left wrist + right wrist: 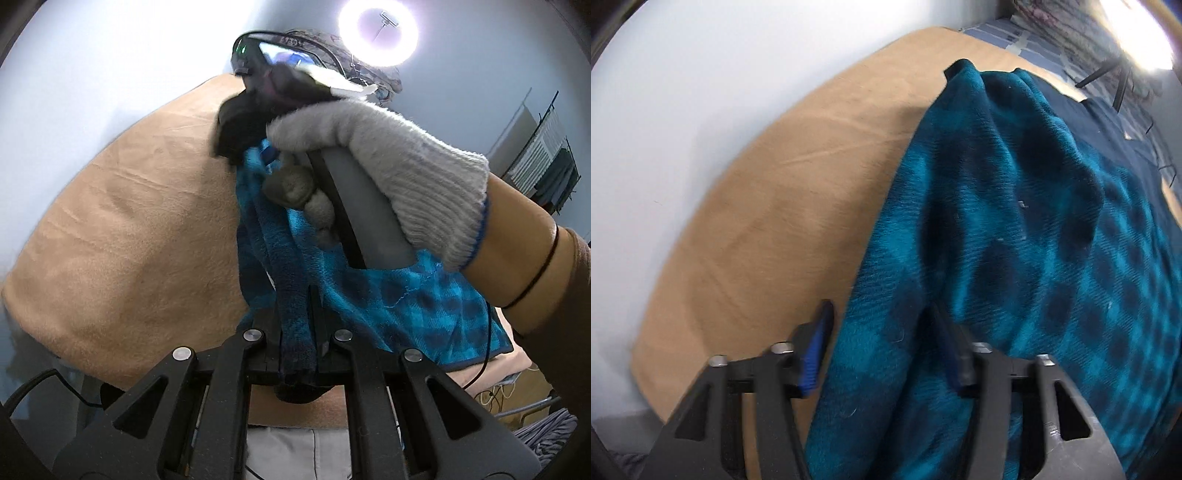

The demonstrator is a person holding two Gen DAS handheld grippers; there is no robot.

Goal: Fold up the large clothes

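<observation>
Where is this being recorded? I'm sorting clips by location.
Probably a bedroom at home: a tan bedsheet covers a bed-like surface, a clothes rack stands by the wall, and a ring light shines overhead.

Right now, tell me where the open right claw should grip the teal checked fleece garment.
Grip the teal checked fleece garment at its near left edge, which already lies between the open right claw pads. Just close straight ahead; the fabric hangs there in one draped fold.

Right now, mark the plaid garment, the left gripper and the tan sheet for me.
plaid garment [1015,240], right wrist view, on its draped blue-checked middle.
left gripper [297,328], left wrist view, between fingertips clamped on bunched cloth.
tan sheet [122,236], left wrist view, on a bare wrinkled patch.
</observation>
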